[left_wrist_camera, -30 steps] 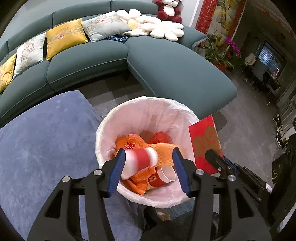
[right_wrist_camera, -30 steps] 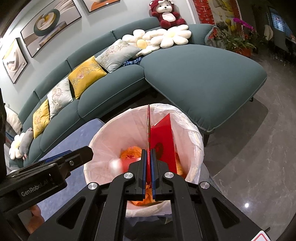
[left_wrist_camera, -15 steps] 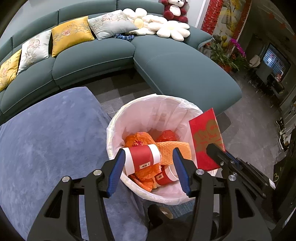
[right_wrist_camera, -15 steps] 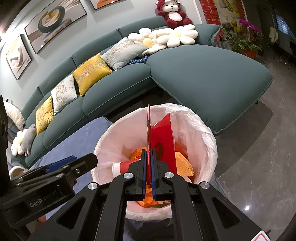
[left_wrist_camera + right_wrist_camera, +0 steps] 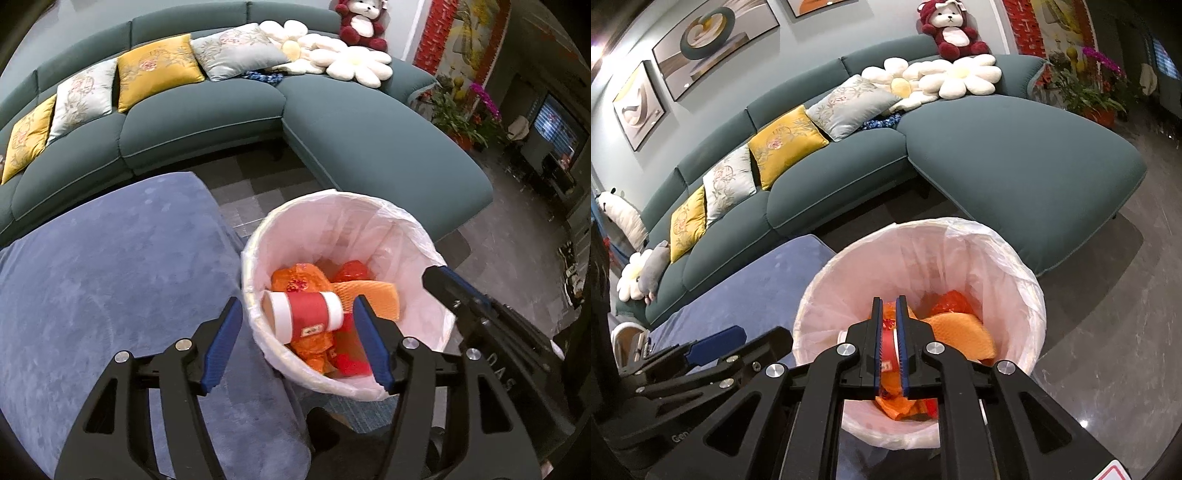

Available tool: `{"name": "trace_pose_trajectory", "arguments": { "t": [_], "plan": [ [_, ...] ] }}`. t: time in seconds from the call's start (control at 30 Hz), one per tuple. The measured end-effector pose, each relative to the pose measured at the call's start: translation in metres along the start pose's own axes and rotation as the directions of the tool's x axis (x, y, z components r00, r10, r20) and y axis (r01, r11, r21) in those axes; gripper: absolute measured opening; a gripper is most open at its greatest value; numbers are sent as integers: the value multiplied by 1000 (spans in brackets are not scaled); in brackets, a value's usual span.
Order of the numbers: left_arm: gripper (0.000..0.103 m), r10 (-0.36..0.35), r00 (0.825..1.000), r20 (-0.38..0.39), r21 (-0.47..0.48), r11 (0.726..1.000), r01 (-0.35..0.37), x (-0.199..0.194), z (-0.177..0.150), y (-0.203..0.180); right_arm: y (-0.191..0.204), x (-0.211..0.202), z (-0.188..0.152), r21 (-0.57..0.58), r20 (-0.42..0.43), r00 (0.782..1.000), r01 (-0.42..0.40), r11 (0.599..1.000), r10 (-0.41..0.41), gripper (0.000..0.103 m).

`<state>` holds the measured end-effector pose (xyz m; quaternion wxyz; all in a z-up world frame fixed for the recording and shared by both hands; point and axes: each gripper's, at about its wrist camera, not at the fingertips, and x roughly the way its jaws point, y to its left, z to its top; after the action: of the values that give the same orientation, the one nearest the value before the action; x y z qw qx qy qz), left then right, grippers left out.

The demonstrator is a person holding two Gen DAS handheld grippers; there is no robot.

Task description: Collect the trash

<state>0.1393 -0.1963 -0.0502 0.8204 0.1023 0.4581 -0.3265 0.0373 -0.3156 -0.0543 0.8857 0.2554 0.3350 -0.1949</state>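
Red-banded white paper cup (image 5: pixel 303 313) lying on its side atop the rubbish in the white-lined round waste bin (image 5: pixel 402 236), resting on crumpled orange plastic wrappers (image 5: pixel 299 277) beside a ribbed orange foam sleeve (image 5: pixel 373 295). Framed between the blue pads of the left gripper (image 5: pixel 295 345) but touched by neither: jaws have just been opening, now standing wide, holding nothing, one finger over the blue-grey plush rug (image 5: pixel 110 288) outside the bin's rim, the other over the bin's contents. Left gripper tilted steeply down over the near edge of the bin.

Right gripper (image 5: pixel 889 345) poised over the same bin (image 5: pixel 1015 266), angled down towards it, jaws just cracked open to a narrow slit; only the rubbish below visible through the gap, nothing clamped between the pads. Black fingers of the right gripper (image 5: pixel 461 295) reaching in over the bin's right rim in the left wrist view; left gripper (image 5: pixel 716 341) low at the left in the right wrist view.

Beyond the bin, dark tiled floor (image 5: pixel 1108 314) and a curved teal sofa (image 5: pixel 369 140) with yellow and grey cushions.
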Motion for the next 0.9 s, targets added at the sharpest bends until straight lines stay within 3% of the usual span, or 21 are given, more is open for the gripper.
{"name": "trace_pose_trajectory", "arguments": {
  "t": [0.43, 0.63, 0.9],
  "plan": [
    [72, 53, 998, 27, -23, 998, -53, -20, -13, 20, 17, -20, -2, -68, 16, 999, 41, 997, -40, 29],
    [73, 65, 997, 43, -25, 998, -64, -31, -19, 21, 20, -33, -6, -86, 17, 999, 50, 995, -48, 32],
    [83, 120, 990, 69, -18, 993, -120, -41, -31, 20, 21, -48, -13, -114, 10, 997, 71, 991, -70, 56]
  ]
}}
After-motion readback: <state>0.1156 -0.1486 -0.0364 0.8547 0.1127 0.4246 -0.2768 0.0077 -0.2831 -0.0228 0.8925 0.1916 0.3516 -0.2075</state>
